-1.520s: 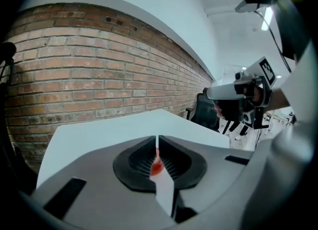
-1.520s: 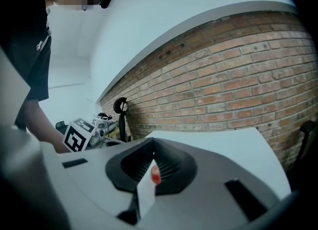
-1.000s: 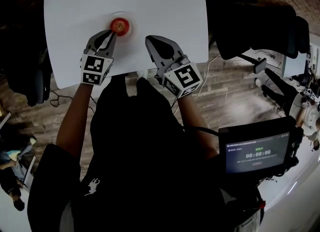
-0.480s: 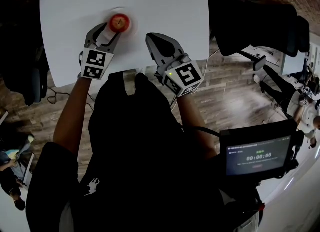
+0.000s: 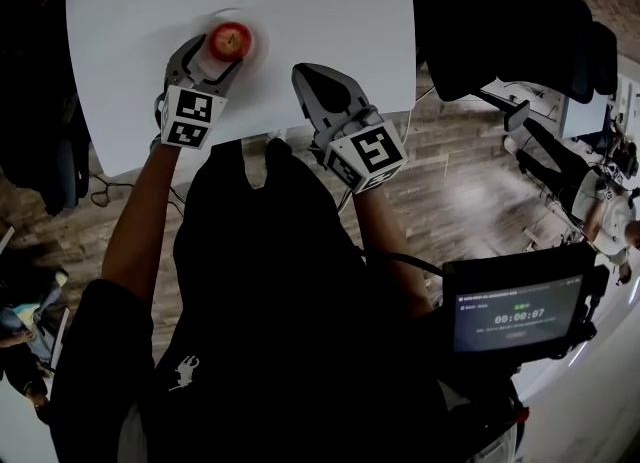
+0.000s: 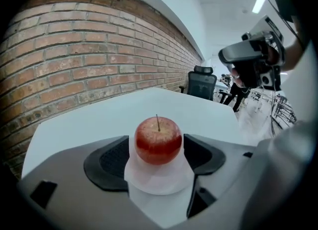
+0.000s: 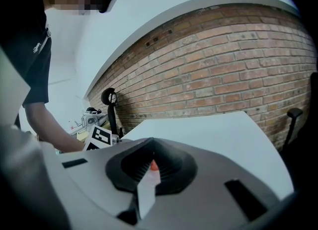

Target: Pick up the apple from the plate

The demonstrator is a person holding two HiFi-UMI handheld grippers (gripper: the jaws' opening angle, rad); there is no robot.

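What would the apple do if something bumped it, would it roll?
The apple looks round and sits loose on a small plate, so a sideways bump would probably roll it off. Its skin looks smooth, so it may be a bit slippery. It looks firm and whole, so it likely won't squash when squeezed gently.

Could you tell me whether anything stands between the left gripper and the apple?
Nothing visible does. The left gripper, whose jaws have just been opening, has the apple standing between them on the plate, not gripped.
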